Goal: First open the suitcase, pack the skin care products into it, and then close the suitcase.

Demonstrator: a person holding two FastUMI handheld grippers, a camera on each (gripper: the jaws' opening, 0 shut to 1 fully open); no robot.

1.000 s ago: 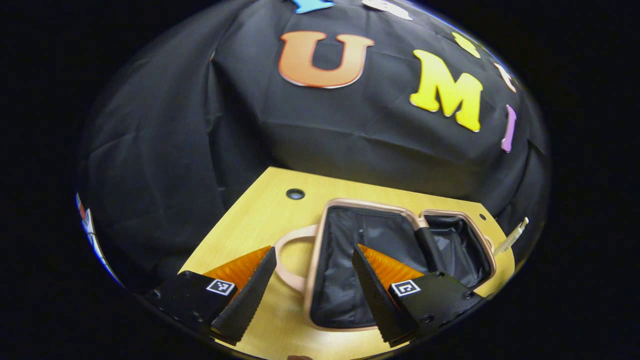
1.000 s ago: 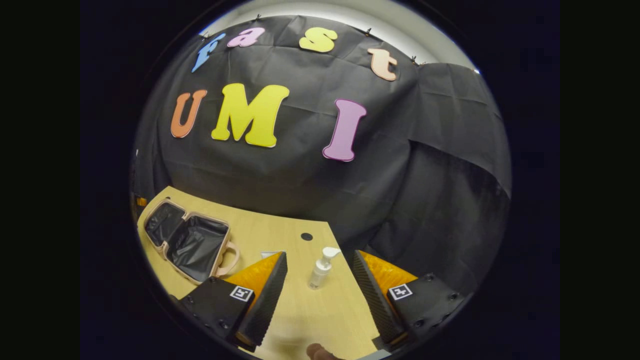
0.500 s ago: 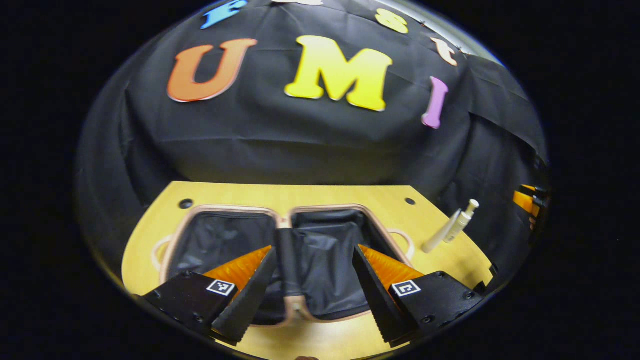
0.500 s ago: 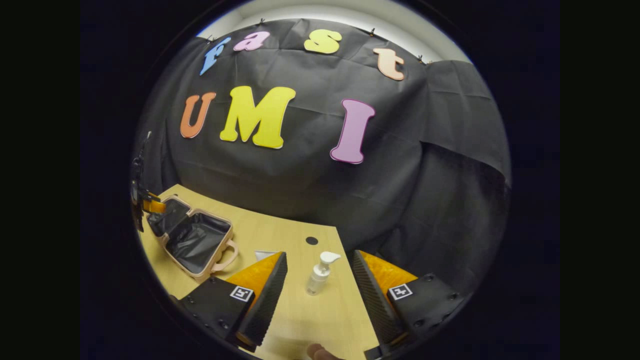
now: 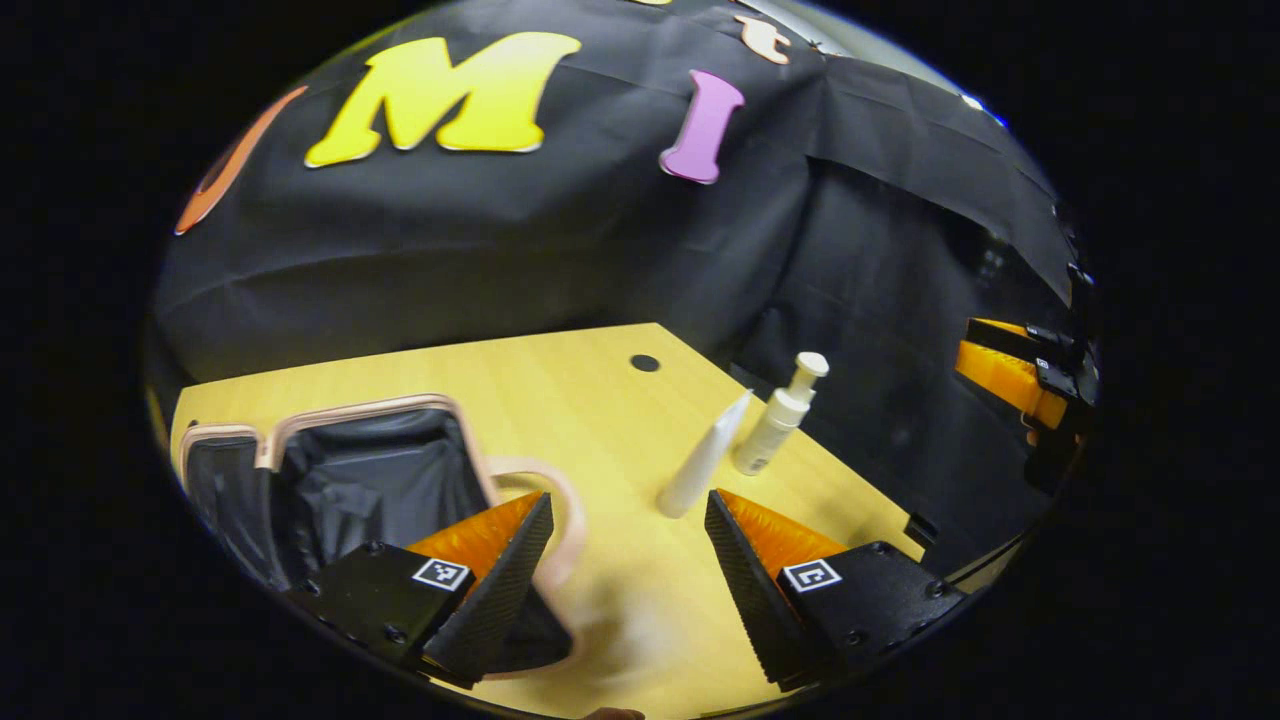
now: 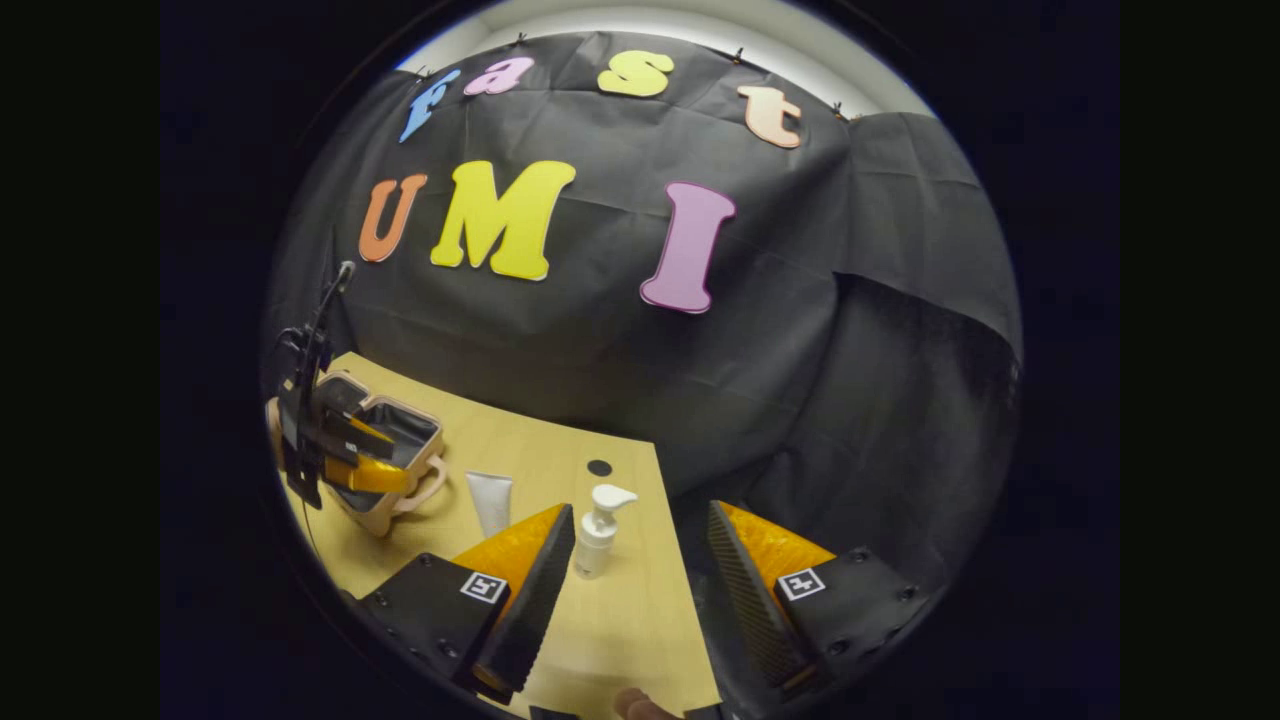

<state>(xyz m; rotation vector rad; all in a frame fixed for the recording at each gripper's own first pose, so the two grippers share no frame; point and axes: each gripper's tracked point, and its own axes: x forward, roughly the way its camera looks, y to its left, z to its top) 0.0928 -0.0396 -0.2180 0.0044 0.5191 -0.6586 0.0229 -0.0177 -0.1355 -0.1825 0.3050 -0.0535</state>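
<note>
two products left on the table (image 5: 600, 400): tube (image 5: 700, 462) beside pump bottle (image 5: 778, 420), right of the open suitcase (image 5: 380, 470) | left gripper (image 5: 628, 565) and right gripper (image 6: 640, 580) both apart, empty | risk: a finger nudging the upright bottle topples it | right gripper view shows the left gripper over the suitcase

The table (image 5: 560, 400) is made of light yellow wood with thin lines in it. It has a small round black hole (image 5: 645, 363) near its far edge. In the right gripper view, the same hole (image 6: 599, 467) sits close to the table's back corner. Behind the table hangs a black cloth (image 6: 600, 350) with folds and wrinkles. Above the cloth is a strip of pale wall (image 6: 680, 25).
</note>
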